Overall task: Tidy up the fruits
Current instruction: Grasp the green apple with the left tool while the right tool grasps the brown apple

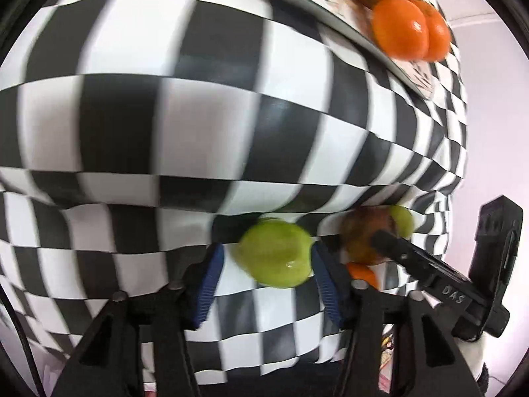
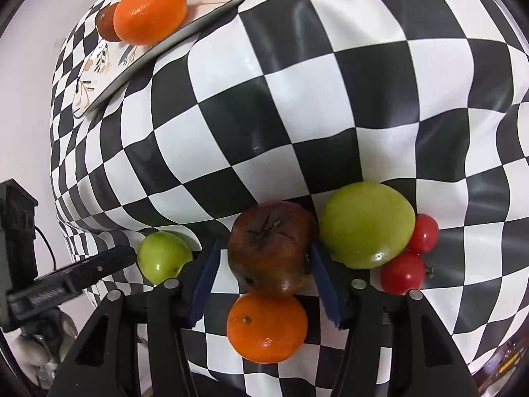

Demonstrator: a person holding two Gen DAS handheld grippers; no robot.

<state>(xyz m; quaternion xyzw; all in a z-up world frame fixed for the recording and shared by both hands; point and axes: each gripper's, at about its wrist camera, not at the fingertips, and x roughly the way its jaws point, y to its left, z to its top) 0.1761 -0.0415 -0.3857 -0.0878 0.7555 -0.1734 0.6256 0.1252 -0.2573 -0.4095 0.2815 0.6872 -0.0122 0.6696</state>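
Each gripper straddled a loose fruit on the checkered cloth (image 2: 297,106), apparently for the tray (image 2: 109,82): the left gripper (image 1: 264,264) spread around a green apple (image 1: 276,253), the right gripper (image 2: 261,274) around a brown fruit (image 2: 271,248), neither visibly clenched.

The left claw (image 1: 266,258) straddles a small green fruit (image 1: 276,254) on the checkered cloth (image 1: 132,125)

Black-white checkered tablecloth (image 2: 330,82) (green apple (image 2: 367,225))
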